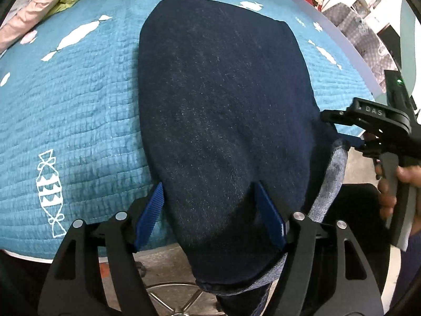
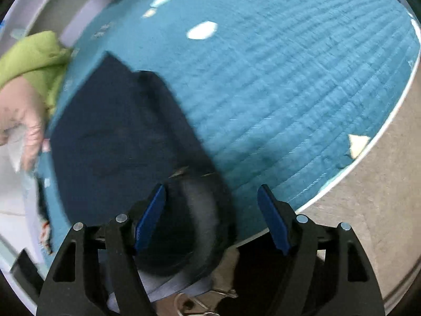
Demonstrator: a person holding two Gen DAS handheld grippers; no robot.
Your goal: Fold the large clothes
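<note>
Blue ribbed pads of the left gripper [image 1: 210,210] sit right up against the lens, spread wide with the near end of the dark denim jeans [image 1: 223,110] running between them, so it's straddling the cloth rather than pinching it as far as I can tell. Those jeans lie as a folded slab on the teal quilted bedspread [image 1: 73,100], long axis running straight away from the left gripper toward the far side of the bed, and the near end droops over the bed edge with the paler inside of the fabric showing. Over on the right, the right gripper [image 1: 342,129] comes in from the side at the jeans' right edge; from its own camera its pads are spread too [image 2: 211,218], with a dark fold of denim [image 2: 118,137] just ahead on the left and bare quilt [image 2: 289,79] on the right. That view is motion-blurred, so contact is hard to call. My guess is both hands are about to grab the hanging near end and carry it forward along that long axis. Pink and green clothes [image 1: 52,2] are piled at the far corner.
</note>
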